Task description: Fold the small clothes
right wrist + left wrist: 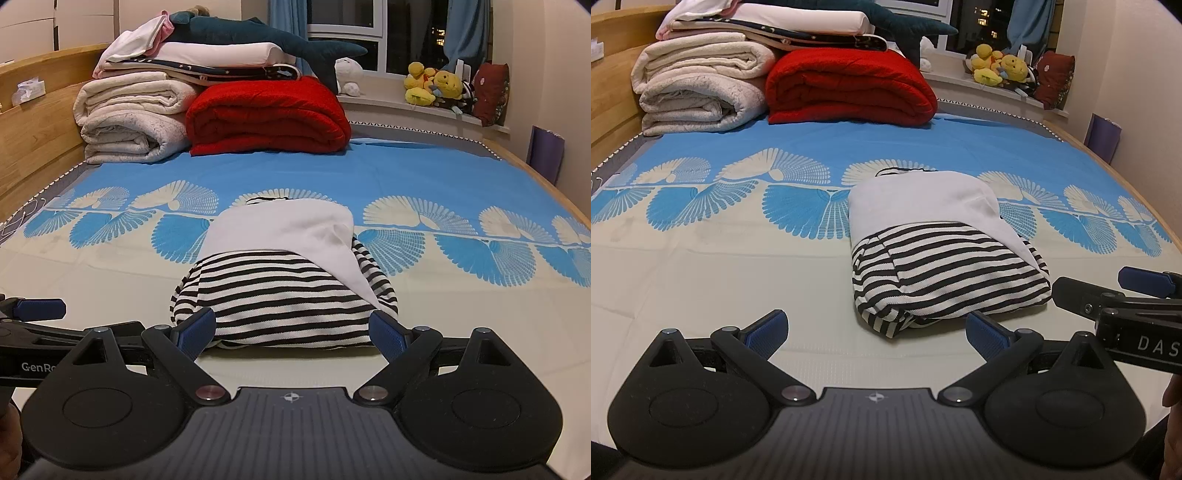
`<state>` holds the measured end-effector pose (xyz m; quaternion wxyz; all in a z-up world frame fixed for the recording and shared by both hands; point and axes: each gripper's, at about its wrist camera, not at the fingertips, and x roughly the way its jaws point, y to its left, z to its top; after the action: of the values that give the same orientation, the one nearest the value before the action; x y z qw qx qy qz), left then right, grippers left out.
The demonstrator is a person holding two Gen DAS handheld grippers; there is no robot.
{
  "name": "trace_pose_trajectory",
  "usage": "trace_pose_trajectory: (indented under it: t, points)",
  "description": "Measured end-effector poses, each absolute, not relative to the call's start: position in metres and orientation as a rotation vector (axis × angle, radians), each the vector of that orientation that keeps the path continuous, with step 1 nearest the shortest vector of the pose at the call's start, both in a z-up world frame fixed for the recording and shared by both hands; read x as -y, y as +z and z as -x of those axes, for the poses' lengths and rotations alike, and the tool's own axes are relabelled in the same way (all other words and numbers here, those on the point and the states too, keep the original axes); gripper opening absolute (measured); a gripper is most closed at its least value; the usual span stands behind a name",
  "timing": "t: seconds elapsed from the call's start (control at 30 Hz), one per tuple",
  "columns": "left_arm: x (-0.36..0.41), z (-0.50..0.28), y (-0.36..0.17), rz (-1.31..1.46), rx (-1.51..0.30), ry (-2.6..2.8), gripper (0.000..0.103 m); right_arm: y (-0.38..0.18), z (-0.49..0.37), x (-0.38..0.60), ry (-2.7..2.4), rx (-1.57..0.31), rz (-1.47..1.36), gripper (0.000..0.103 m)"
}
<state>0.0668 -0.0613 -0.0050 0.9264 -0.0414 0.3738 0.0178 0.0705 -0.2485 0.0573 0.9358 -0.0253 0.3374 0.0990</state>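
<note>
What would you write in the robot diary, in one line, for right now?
stage: striped garment folded on bed | left gripper: open, empty | right gripper: open, empty, at garment's near edge

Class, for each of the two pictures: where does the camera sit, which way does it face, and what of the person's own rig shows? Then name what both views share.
Left wrist: on the left gripper, low over the bed, facing the headboard; the folded striped garment lies right of centre; the right gripper enters at right.
Right wrist: on the right gripper, facing the garment squarely; the left gripper shows at left.
Shared: garment, red blanket, bedsheet.
</note>
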Motion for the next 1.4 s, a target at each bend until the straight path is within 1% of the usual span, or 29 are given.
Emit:
trace_pose_trajectory:
  t: [1.4]
  points:
    - [0.0600,-0.0676,-0.0041,0.071,-0.760,0.026,0.102,0.0583,-0.0705,0.2495,0.203,-0.694,0.049,0.090]
